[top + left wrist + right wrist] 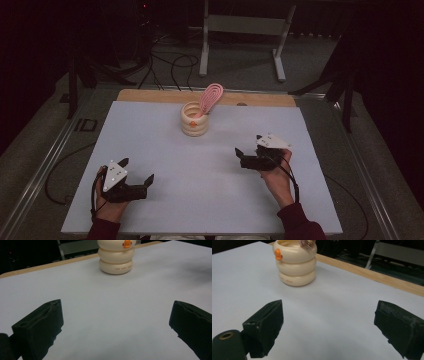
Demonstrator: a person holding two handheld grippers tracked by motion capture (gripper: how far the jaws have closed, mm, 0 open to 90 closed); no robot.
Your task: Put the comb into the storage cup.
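A cream ribbed holder [194, 120] with an orange mark stands upright at the far middle of the white sheet [165, 150]. A pink looped paddle [211, 96] sticks out of it and leans to the right. My left gripper [136, 170] rests near the front left, open, with nothing between its jaws. My right gripper [248, 146] sits at the right, also open and empty. In the left gripper view the holder [116, 258] is well ahead of the left gripper [116, 315]. The right gripper [329, 315] faces the holder [295, 263] from the other side, with the paddle's tip [307, 243] above it.
A wooden table edge [150, 96] runs along the far side of the sheet. Beyond it are floor cables [170, 65] and a white metal stand [242, 25]. Dark tripod legs [345, 85] stand at both sides.
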